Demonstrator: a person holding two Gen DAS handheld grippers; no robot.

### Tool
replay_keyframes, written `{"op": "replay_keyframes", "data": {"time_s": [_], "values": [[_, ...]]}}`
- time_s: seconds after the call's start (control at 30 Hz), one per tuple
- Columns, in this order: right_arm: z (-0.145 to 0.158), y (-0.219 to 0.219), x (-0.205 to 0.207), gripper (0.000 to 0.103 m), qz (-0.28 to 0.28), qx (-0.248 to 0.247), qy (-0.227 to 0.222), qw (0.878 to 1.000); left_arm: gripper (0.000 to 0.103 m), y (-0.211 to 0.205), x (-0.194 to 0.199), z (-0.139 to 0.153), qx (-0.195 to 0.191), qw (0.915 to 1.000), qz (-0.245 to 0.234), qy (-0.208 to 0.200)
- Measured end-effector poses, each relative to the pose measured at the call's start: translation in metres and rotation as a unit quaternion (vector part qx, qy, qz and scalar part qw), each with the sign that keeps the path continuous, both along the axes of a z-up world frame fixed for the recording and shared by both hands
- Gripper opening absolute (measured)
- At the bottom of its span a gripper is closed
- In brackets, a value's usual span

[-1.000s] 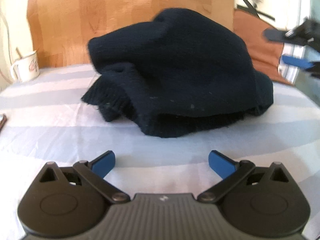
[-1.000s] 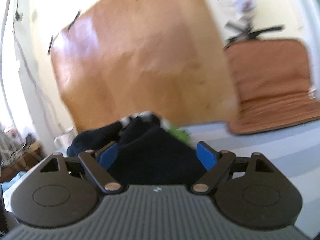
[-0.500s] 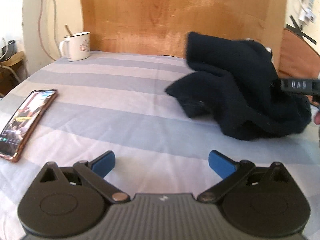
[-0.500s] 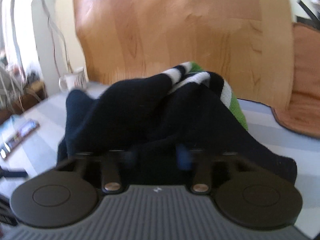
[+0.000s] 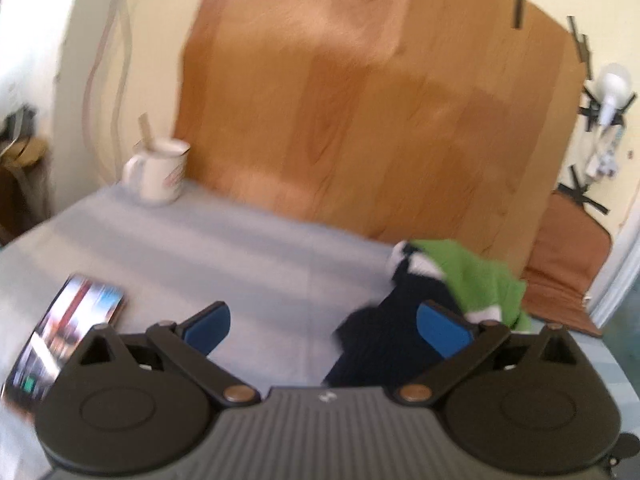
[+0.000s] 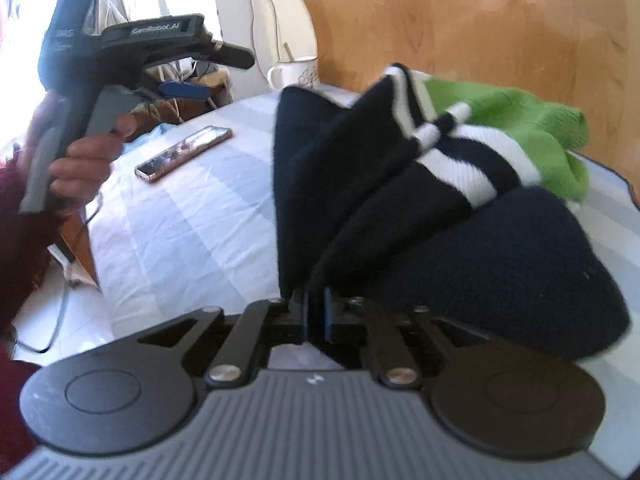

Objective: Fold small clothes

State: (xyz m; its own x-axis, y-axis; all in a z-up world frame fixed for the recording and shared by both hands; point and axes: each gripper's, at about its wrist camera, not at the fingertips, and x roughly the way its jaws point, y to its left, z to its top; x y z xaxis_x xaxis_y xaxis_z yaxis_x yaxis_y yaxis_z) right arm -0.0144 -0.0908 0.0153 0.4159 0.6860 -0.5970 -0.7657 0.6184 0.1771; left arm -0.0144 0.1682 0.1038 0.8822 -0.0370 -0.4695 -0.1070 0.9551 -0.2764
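A dark navy knit garment (image 6: pixel 460 236) with white and green stripes lies bunched on the striped bed sheet (image 6: pixel 192 216). My right gripper (image 6: pixel 316 314) is shut on its near edge and lifts a fold of it. In the left wrist view the same garment (image 5: pixel 404 320) sits low on the right, with its green part (image 5: pixel 480 280) behind. My left gripper (image 5: pixel 324 326) is open and empty, raised above the sheet left of the garment. It also shows in the right wrist view (image 6: pixel 184 90), held in a hand at the upper left.
A white mug (image 5: pixel 158 176) stands at the back left by the wooden headboard (image 5: pixel 360 100). A phone (image 5: pixel 60 344) lies on the sheet at the left, also in the right wrist view (image 6: pixel 184 152). A brown cushion (image 5: pixel 564 264) leans at the right.
My right gripper has closed on the garment's edge and pulled it up. My left gripper has swung away left and risen, still open.
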Motion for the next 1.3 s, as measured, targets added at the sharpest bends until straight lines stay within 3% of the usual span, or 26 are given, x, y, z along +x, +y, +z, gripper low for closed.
{"op": "replay_keyframes", "data": {"time_s": [0.1, 0.13, 0.17, 0.23, 0.3, 0.37, 0.4, 0.43, 0.47, 0.5, 0.53, 0.57, 0.7, 0.77, 0.8, 0.87, 0.9, 0.93, 0.97, 1.03, 1.1, 1.2, 1.3], "values": [[0.022, -0.041, 0.008, 0.025, -0.047, 0.070, 0.005, 0.996, 0.103, -0.015, 0.024, 0.005, 0.029, 0.9992, -0.026, 0.001], [0.028, -0.054, 0.006, 0.036, -0.074, 0.091, -0.009, 0.993, 0.103, -0.017, 0.035, 0.003, 0.032, 0.9988, -0.035, 0.007], [0.035, -0.070, 0.008, 0.048, -0.111, 0.109, -0.027, 0.987, 0.103, -0.022, 0.044, 0.000, 0.031, 0.9984, -0.045, 0.017], [0.040, -0.096, 0.015, 0.058, -0.177, 0.138, -0.042, 0.974, 0.103, -0.030, 0.060, -0.010, 0.020, 0.9967, -0.063, 0.045], [0.036, -0.116, 0.028, 0.067, -0.228, 0.163, -0.024, 0.960, 0.103, -0.040, 0.079, -0.022, 0.006, 0.9938, -0.080, 0.077], [0.025, -0.122, 0.043, 0.076, -0.250, 0.170, 0.006, 0.953, 0.098, -0.054, 0.089, -0.033, -0.010, 0.9895, -0.099, 0.105], [0.019, -0.117, 0.049, 0.076, -0.246, 0.169, 0.022, 0.954, 0.085, -0.059, 0.091, -0.038, -0.009, 0.9886, -0.097, 0.114], [0.011, -0.111, 0.054, 0.070, -0.240, 0.164, 0.041, 0.956, 0.064, -0.064, 0.092, -0.042, 0.000, 0.9881, -0.094, 0.122], [0.004, -0.103, 0.057, 0.031, -0.229, 0.152, 0.059, 0.960, 0.054, -0.068, 0.090, -0.045, 0.014, 0.9876, -0.091, 0.127], [0.001, -0.091, 0.059, 0.017, -0.215, 0.130, 0.069, 0.965, 0.042, -0.069, 0.086, -0.045, 0.022, 0.9873, -0.093, 0.127], [0.002, -0.080, 0.058, 0.014, -0.203, 0.112, 0.067, 0.970, 0.032, -0.067, 0.079, -0.044, 0.023, 0.9875, -0.098, 0.122], [0.007, -0.078, 0.049, 0.013, -0.187, 0.109, 0.055, 0.975, 0.030, -0.063, 0.070, -0.041, 0.023, 0.9871, -0.103, 0.120], [0.043, -0.100, 0.005, 0.012, -0.094, 0.129, 0.051, 0.986, 0.026, -0.044, 0.009, -0.027, 0.020, 0.9846, -0.134, 0.110], [0.046, -0.114, -0.021, 0.015, -0.044, 0.124, 0.062, 0.989, 0.028, -0.032, -0.031, -0.024, 0.021, 0.9805, -0.161, 0.111], [0.044, -0.119, -0.025, 0.018, -0.030, 0.123, 0.072, 0.989, 0.037, -0.026, -0.045, -0.024, 0.019, 0.9776, -0.175, 0.116], [0.040, -0.135, -0.032, 0.028, -0.019, 0.118, 0.091, 0.989, 0.058, -0.011, -0.064, -0.019, 0.017, 0.9780, -0.176, 0.111], [0.042, -0.141, -0.031, 0.035, -0.031, 0.117, 0.080, 0.989, 0.080, -0.003, -0.067, -0.011, 0.025, 0.9829, -0.157, 0.094], [0.046, -0.151, -0.029, 0.051, -0.055, 0.123, 0.060, 0.989, 0.099, 0.003, -0.068, -0.004, 0.033, 0.9876, -0.136, 0.072], [0.050, -0.160, -0.022, 0.062, -0.084, 0.141, 0.038, 0.986, 0.103, 0.010, -0.065, 0.004, 0.034, 0.9923, -0.111, 0.043], [0.058, -0.171, 0.001, 0.068, -0.143, 0.189, 0.011, 0.971, 0.103, 0.017, -0.049, 0.014, 0.021, 0.9945, -0.102, 0.014], [0.055, -0.171, 0.031, 0.069, -0.190, 0.210, 0.016, 0.959, 0.103, 0.016, -0.014, 0.016, 0.016, 0.9952, -0.096, 0.010], [0.041, -0.149, 0.088, 0.069, -0.235, 0.208, 0.047, 0.948, 0.103, 0.006, 0.050, -0.003, 0.025, 0.9932, -0.100, 0.055], [0.026, -0.120, 0.132, 0.078, -0.260, 0.177, 0.077, 0.946, 0.103, 0.001, 0.106, -0.036, 0.002, 0.9855, -0.109, 0.129]]}}
